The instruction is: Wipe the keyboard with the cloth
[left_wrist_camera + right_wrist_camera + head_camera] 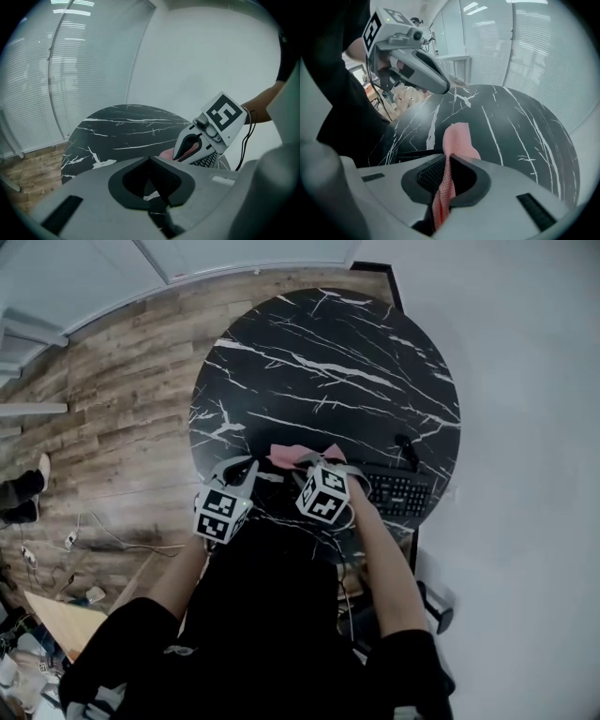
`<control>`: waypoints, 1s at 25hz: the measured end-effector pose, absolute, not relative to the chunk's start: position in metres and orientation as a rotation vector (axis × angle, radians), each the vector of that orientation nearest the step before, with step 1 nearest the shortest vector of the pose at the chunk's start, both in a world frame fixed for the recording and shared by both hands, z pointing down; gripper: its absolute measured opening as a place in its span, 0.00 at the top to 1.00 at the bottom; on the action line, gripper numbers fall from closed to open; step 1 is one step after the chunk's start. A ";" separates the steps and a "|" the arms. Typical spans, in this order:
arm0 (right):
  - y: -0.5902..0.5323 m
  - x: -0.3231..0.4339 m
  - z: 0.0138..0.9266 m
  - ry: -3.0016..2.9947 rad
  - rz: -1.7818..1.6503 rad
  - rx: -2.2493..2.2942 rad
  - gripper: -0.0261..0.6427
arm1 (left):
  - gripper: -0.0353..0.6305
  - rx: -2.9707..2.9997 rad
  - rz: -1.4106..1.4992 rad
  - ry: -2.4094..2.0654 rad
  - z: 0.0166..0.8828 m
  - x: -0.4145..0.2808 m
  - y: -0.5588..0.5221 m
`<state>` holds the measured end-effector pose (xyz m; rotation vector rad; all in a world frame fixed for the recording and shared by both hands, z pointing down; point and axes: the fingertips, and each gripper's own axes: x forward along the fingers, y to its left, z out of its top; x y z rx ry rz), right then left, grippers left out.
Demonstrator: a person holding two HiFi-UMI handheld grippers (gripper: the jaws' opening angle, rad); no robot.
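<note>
A black keyboard (401, 491) lies at the right near edge of a round black marble table (328, 352). My right gripper (314, 463) is shut on a pink cloth (458, 138). The cloth runs up between the pads and drapes forward onto the tabletop, just left of the keyboard (405, 153). In the left gripper view the right gripper (177, 157) tilts steeply down over the keyboard (206, 161), with pink showing inside it. My left gripper (246, 467) hovers beside it to the left over the table's near edge. Its jaws are shut with nothing between them.
A small black object (406, 448) lies on the table behind the keyboard. A wooden floor (122, 409) with loose cables (75, 540) lies to the left. Glass walls with blinds (56, 70) stand behind the table. The person's dark torso fills the head view's bottom.
</note>
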<state>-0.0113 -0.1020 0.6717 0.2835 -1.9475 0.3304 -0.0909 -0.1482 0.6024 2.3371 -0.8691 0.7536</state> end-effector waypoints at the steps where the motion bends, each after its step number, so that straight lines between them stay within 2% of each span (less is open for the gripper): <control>1: -0.102 -0.012 0.671 -1.959 0.337 0.282 0.94 | 0.95 2.336 0.752 -0.885 0.602 -0.091 -0.148; 12: -0.100 -0.008 0.670 -2.028 0.334 0.240 0.89 | 0.95 2.294 0.782 -0.920 0.598 -0.076 -0.129; 25: -0.096 0.032 0.667 -2.023 0.363 0.271 0.87 | 0.95 2.303 0.798 -0.906 0.596 -0.040 -0.123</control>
